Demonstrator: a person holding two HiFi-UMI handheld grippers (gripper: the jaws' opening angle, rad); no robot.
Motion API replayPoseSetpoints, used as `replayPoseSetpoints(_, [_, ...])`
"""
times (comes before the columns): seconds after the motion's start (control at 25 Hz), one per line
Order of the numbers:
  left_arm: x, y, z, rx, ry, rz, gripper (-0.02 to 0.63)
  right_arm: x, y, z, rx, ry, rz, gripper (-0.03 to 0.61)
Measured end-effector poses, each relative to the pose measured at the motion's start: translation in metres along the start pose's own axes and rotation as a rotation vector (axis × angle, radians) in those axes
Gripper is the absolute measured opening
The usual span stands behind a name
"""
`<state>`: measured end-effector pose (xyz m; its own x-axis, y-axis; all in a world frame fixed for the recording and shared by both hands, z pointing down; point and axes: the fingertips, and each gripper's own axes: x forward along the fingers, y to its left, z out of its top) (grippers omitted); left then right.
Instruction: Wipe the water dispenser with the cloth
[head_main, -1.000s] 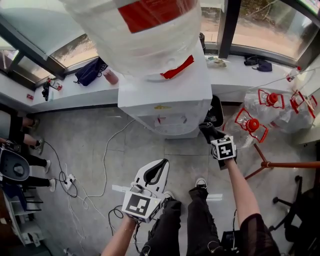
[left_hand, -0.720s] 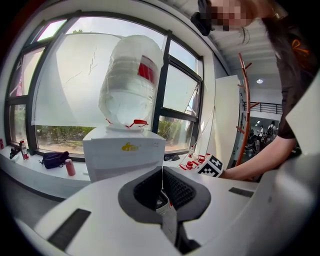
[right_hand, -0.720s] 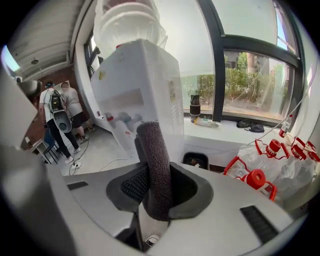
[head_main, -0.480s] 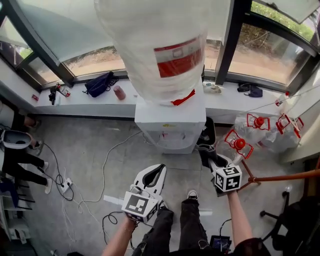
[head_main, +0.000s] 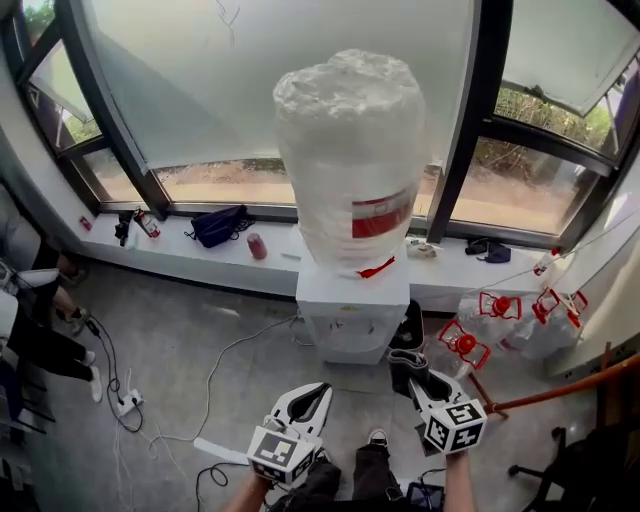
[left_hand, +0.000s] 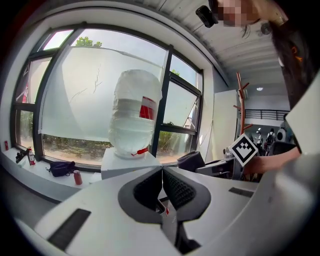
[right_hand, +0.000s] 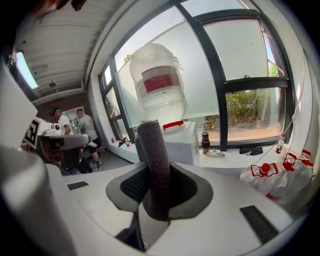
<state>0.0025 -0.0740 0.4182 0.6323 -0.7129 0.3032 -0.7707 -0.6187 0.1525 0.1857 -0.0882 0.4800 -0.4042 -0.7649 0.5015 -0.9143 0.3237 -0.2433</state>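
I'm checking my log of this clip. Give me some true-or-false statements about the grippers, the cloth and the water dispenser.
1. The right gripper is shut on the cloth. True.
2. The left gripper holds a second cloth. False: it is shut on nothing.
3. The cloth is pressed against the water dispenser. False: it is held short of it.
4. A big wrapped bottle stands on the dispenser. True.

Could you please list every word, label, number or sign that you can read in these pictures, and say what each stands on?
No text can be read anywhere.
Red label on the water bottle: any print is too blurred.
Left marker cube and right marker cube: black-and-white square patterns, not letters.
Water dispenser front: marks too small to read.
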Motion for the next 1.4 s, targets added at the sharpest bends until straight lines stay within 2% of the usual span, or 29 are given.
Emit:
replayPoseSetpoints(0.16, [-0.03,0.001,0.017,-0.016,-0.018,0.029,0.018,-0.026,0.026,0.019,0.016,-0.037,-0.01,0.114])
replayPoseSetpoints(0.36, [-0.061,0.003,0.028,-0.008,-0.061,0.021,0.018,-0.048,0.056,0.033,0.034,-0.081,-0.013,0.114])
replayPoseSetpoints(0.52, [-0.082,0.013,0.035,0.001,-0.078,0.043,0.018,-0.059,0.079,0.037,0.022,-0.108,-0.006,0.114])
replayPoseSetpoints(0.8, [-0.108,0.016,0.033,-0.016,-0.112,0.018,0.018,-0.073,0.11,0.033,0.008,-0.127,0.007,0.114])
replayPoseSetpoints(0.92, [-0.116,0.014,0.029,-0.013,-0.105,0.018,0.018,-0.079,0.119,0.031,-0.007,-0.131,0.01,0.114])
replayPoseSetpoints(1.16, [-0.123,0.006,0.026,0.016,-0.142,-0.021,0.018,-0.086,0.126,0.027,-0.018,-0.142,0.005,0.114])
replayPoseSetpoints(1.4, [-0.131,0.0,0.021,0.03,-0.131,-0.03,0.018,-0.092,0.125,0.025,-0.032,-0.145,-0.016,0.112])
